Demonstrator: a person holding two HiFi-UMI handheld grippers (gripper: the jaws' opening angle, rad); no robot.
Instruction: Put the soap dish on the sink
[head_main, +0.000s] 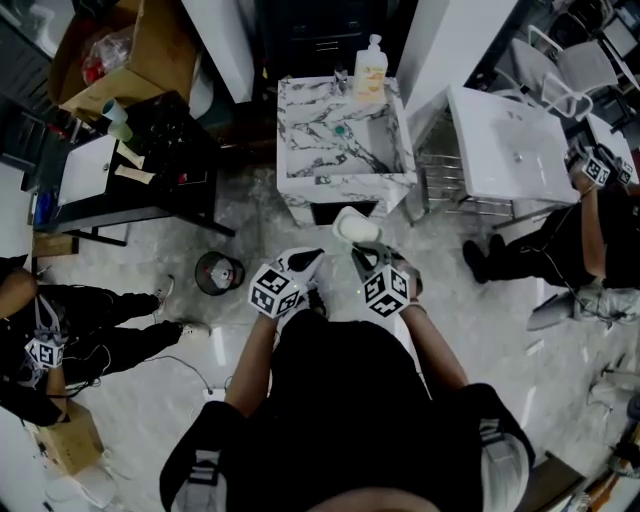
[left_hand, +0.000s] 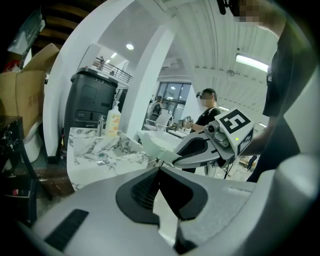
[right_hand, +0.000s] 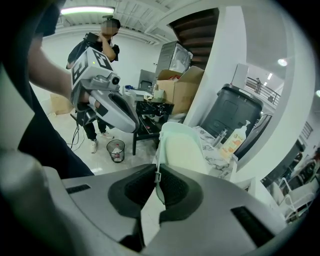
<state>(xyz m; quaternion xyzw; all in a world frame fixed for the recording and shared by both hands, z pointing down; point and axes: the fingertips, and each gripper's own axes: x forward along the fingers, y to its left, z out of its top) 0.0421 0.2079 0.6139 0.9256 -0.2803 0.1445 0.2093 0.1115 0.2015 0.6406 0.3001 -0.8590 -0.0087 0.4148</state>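
Risk of dropping soap dish (right_hand: 182, 150) before reaching sink (head_main: 345, 182) at twelve o'clock: right gripper (right_hand: 157, 176) fingers pinching only its rim; left gripper (left_hand: 160, 172) fingers closed, empty.

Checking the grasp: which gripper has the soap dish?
The right gripper, jaws clamped on the soap dish; the left gripper is shut, empty.

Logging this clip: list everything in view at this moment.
soap dish: one, pale green, in the right gripper
marble sink: one, white veined grey, ahead
soap bottle: one, yellowish, on the marble sink's back edge
white basin: one, right of the marble sink
bin: one, dark, floor at left
black table: one, far left
bystanders: two, dark clothes, left and right edges
left gripper: grey, shut, empty
right gripper: grey, shut on soap dish
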